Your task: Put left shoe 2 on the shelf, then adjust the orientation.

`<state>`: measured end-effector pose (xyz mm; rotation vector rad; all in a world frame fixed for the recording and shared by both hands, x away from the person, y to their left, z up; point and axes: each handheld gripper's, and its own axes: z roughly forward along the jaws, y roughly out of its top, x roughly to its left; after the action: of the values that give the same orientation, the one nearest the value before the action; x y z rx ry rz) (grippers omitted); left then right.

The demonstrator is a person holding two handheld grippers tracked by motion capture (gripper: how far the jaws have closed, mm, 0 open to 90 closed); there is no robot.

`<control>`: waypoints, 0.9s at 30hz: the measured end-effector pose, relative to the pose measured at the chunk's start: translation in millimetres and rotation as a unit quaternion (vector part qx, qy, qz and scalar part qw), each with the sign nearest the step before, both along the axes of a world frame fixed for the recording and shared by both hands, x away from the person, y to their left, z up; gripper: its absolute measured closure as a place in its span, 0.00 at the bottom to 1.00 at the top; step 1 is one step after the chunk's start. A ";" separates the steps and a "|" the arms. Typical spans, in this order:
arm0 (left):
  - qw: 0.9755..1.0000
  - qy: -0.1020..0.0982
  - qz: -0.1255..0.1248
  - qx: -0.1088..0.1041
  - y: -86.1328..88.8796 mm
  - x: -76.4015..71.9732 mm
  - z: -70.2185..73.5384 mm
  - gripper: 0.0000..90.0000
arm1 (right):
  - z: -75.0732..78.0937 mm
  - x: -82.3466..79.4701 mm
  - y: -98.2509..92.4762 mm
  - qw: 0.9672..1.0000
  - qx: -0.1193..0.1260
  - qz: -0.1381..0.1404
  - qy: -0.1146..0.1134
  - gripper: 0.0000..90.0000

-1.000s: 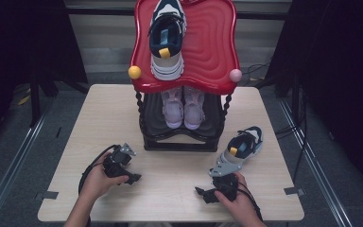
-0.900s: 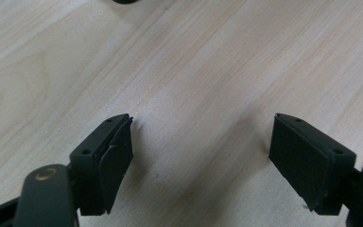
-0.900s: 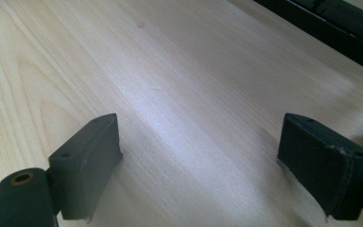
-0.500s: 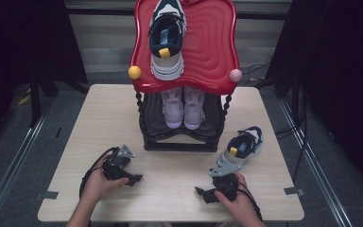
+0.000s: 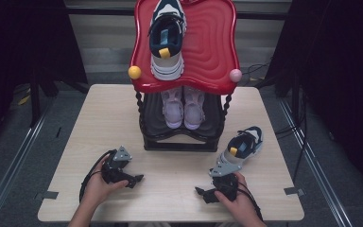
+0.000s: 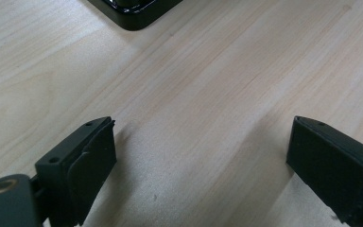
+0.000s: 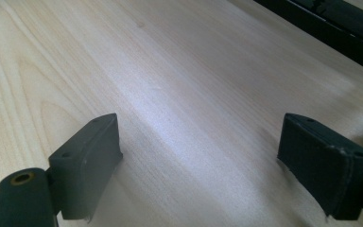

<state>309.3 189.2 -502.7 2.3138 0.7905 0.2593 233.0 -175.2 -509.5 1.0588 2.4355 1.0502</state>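
The left gripper [image 5: 131, 178], just left of the shoe rack [image 5: 182, 137], has just been opening its fingers [image 6: 92, 161] wide over bare table [image 6: 208, 85], nothing between them, while the right gripper [image 5: 203, 193] rests wide and empty near the sneaker [image 5: 238, 150], likely ready to reach for it.

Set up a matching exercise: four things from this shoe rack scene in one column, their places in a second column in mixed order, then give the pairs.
Things:
1. navy and white sneaker
2. pair of lilac shoes
3. loose sneaker
4. yellow ball

Places:
A. lower shelf of the rack
B. on the table, just ahead of the right gripper
C. front left corner of the red top shelf
D. on top of the red top shelf

Pairs: 1-D, 2-A, 3-B, 4-C
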 end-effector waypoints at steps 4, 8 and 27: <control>1.000 -0.004 0.001 -0.002 -0.5 -1.4 -1.7 0.05 | 0.0 0.0 0.0 1.000 0.000 0.000 0.000 0.15; 1.000 -0.008 -0.001 -0.008 -1.5 -2.4 -4.0 0.01 | -0.1 0.2 -0.1 1.000 0.000 0.001 -0.001 0.15; 0.999 -0.020 -0.002 -0.026 0.4 -3.3 -7.7 0.00 | -0.1 -1.3 0.3 1.000 0.001 -0.005 -0.003 0.15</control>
<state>306.0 189.6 -510.3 2.2550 0.7632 0.2792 231.7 -174.9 -509.7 1.0665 2.4223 1.0505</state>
